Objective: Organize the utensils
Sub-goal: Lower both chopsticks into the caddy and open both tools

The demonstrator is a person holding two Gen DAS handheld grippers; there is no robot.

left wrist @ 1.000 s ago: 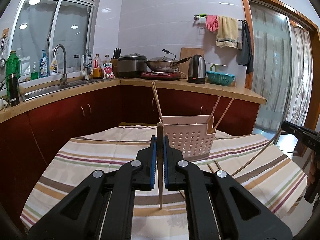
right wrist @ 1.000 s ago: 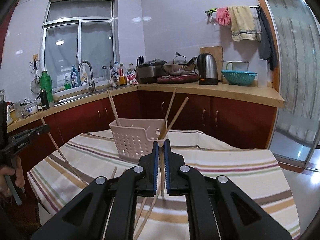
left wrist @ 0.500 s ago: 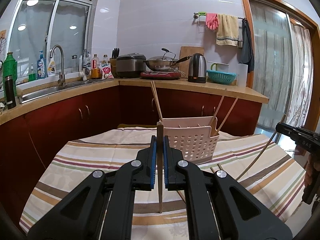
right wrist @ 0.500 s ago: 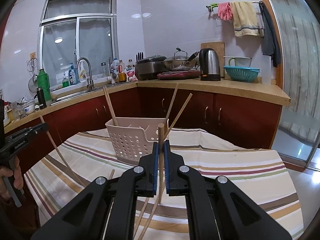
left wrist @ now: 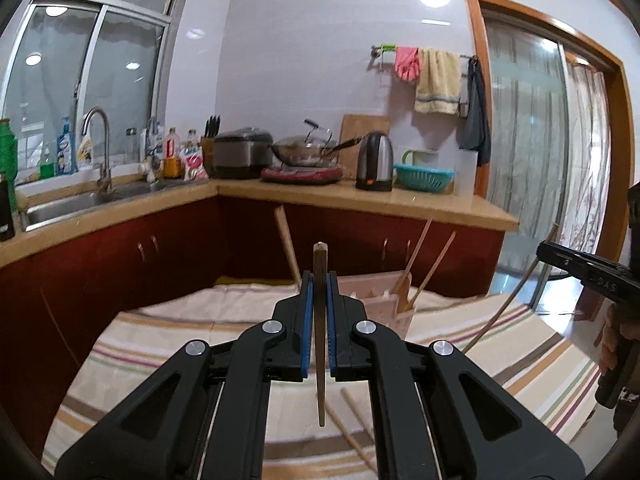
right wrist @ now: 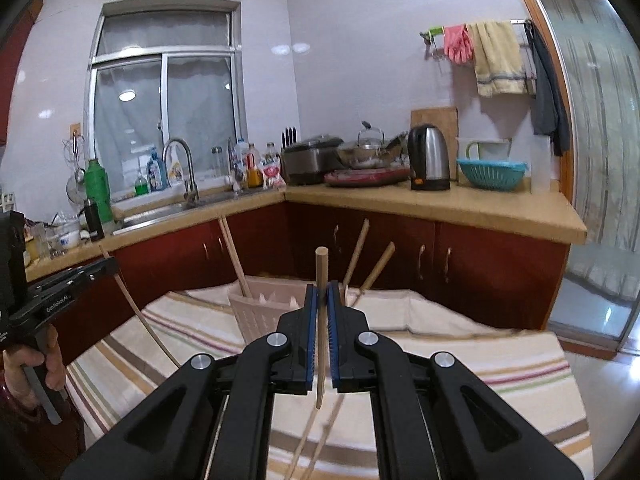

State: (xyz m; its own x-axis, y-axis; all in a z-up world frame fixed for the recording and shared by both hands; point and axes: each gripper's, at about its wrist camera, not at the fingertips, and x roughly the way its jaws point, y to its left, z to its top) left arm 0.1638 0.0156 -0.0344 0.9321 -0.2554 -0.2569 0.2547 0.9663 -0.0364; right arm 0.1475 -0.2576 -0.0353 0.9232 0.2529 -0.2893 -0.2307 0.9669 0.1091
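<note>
My left gripper point(left wrist: 319, 282) is shut on a dark wooden chopstick point(left wrist: 320, 360) that stands upright between its blue pads. A paler chopstick point(right wrist: 321, 264), also upright, is clamped in my shut right gripper point(right wrist: 321, 292). Both hang above the striped table, short of a pink perforated basket point(left wrist: 386, 312) point(right wrist: 262, 314) that holds three leaning chopsticks point(left wrist: 416, 256) point(right wrist: 234, 252). Each gripper shows at the edge of the other's view, the right gripper point(left wrist: 580, 272) and the left gripper point(right wrist: 68, 292), held by a hand.
Loose chopsticks point(left wrist: 354, 432) point(right wrist: 308, 440) lie on the striped tablecloth point(left wrist: 160, 340) below the grippers. Behind the table run dark red cabinets and a counter point(right wrist: 460, 204) with a sink, kettle, wok and teal colander. A glass door stands at the right.
Both grippers have risen with their chopsticks still clamped. The basket and table now sit lower in both views.
</note>
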